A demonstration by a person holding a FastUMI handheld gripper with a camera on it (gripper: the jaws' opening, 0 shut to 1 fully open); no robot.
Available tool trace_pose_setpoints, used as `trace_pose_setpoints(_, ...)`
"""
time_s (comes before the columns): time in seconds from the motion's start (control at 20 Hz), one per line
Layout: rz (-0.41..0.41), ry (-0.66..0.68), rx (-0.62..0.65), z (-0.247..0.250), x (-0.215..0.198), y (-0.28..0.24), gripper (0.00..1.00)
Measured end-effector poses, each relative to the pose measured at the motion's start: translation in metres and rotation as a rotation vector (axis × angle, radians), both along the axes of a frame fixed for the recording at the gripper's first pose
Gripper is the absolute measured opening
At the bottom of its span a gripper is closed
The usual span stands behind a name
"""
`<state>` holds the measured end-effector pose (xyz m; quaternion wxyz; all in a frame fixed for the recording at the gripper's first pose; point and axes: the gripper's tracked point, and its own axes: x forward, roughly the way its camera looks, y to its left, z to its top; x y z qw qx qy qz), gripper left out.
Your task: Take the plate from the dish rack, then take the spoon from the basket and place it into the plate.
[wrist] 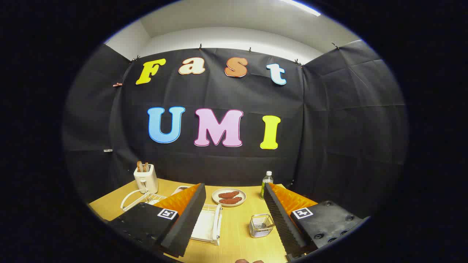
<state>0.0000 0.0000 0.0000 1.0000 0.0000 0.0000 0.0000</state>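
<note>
On the bench [234,233], nothing looks done yet: the hand-held gripper [234,204] hangs with its fingers wide apart and empty. Just ahead of them, the white dish rack [208,224] lies beside the small wire basket [261,225]. I cannot make out the spoon; beyond the basket stands a plate [229,197] bearing brown food.
</note>
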Motion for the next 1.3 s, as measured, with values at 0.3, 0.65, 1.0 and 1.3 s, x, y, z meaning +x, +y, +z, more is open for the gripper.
trace_pose_setpoints(0.3,-0.03,0.012,0.0,-0.005,-0.004,-0.006,0.97)
trace_pose_setpoints(0.65,-0.043,0.024,0.016,-0.011,-0.008,-0.002,0.97)
trace_pose_setpoints(1.0,-0.017,0.088,-0.005,-0.016,0.007,0.014,0.98)
trace_pose_setpoints(1.3,0.057,0.13,0.004,-0.006,0.054,0.062,0.97)
